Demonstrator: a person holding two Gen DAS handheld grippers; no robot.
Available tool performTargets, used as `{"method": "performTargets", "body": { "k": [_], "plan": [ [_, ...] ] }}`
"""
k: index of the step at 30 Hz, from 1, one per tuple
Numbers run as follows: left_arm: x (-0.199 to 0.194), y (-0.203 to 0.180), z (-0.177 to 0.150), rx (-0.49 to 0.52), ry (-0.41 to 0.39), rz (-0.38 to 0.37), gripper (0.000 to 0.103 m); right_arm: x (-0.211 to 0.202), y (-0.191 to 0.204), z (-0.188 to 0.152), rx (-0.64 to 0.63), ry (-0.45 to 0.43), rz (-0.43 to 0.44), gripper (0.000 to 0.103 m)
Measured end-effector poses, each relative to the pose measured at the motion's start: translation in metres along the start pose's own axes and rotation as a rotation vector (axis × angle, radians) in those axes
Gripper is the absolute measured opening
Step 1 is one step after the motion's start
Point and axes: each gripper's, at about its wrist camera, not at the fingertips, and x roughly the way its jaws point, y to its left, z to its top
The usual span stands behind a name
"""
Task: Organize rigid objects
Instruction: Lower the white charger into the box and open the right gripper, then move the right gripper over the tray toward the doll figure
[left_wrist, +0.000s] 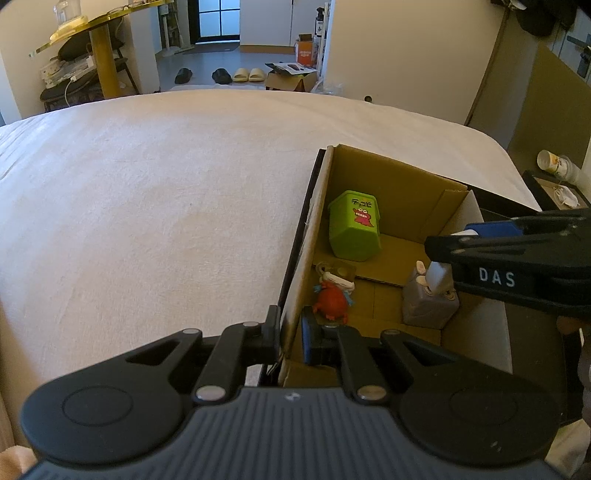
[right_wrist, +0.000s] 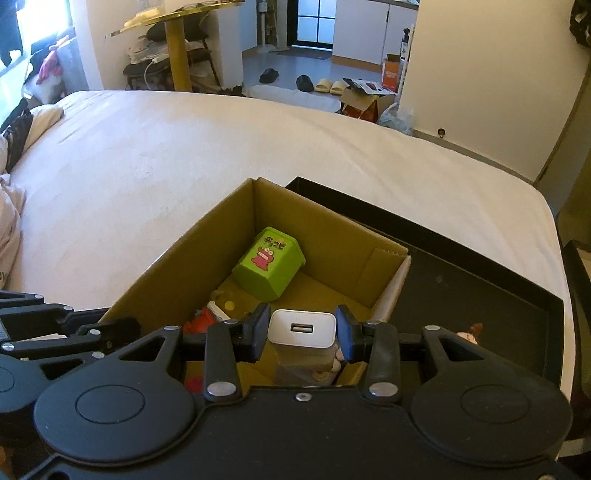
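White bedding covers the wide bed (right_wrist: 184, 155) on which we work, and a doorway and some slippers show on the floor beyond it. At the centre of our task is a white USB charger (right_wrist: 302, 334), pinched between the two pads of the right gripper (right_wrist: 302, 334), socket face turned toward the camera; we hold it above the near end of an open cardboard box (right_wrist: 325, 218). From the left wrist view the same charger (left_wrist: 437, 275) hangs over a grey block-shaped toy (left_wrist: 430, 302) that stands on the box floor by the near right wall. Farther in lies a green container (left_wrist: 354, 225) with a red cartoon creature printed on it, tipped on its side against the far corner. Near the left wall rests a small red figure (left_wrist: 332, 301) with something white above it (we cannot make out what that is). Our left gripper (left_wrist: 290, 334) is clamped on the box's left wall, one pad outside and one inside, the cardboard sandwiched between them. The box sits in a shallow black tray (right_wrist: 480, 280) on the bed, and a small figurine (right_wrist: 469, 334) lies in the tray just beside the right gripper's outer finger. Off the bed's right edge we see a paper cup (left_wrist: 554, 162).
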Motion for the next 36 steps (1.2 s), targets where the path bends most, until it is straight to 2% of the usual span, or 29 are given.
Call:
{"method": "performTargets", "body": {
  "k": [6,16,26,36],
  "plan": [
    [0.001,-0.001,0.001,0.0,0.0,0.0,0.01,0.003,0.001,0.005,-0.014,0.006,-0.025,0.039],
    [-0.001,-0.003,0.001,0.004,0.0,0.004,0.01,-0.014,-0.015,-0.001,0.049,-0.034,-0.032,0.04],
    [-0.001,-0.005,0.001,0.008,-0.001,0.009,0.01,-0.042,-0.05,-0.016,0.119,-0.072,-0.066,0.041],
    [-0.002,-0.012,0.0,0.036,-0.003,0.037,0.01,-0.044,-0.081,-0.033,0.152,-0.062,-0.096,0.042]
  ]
}}
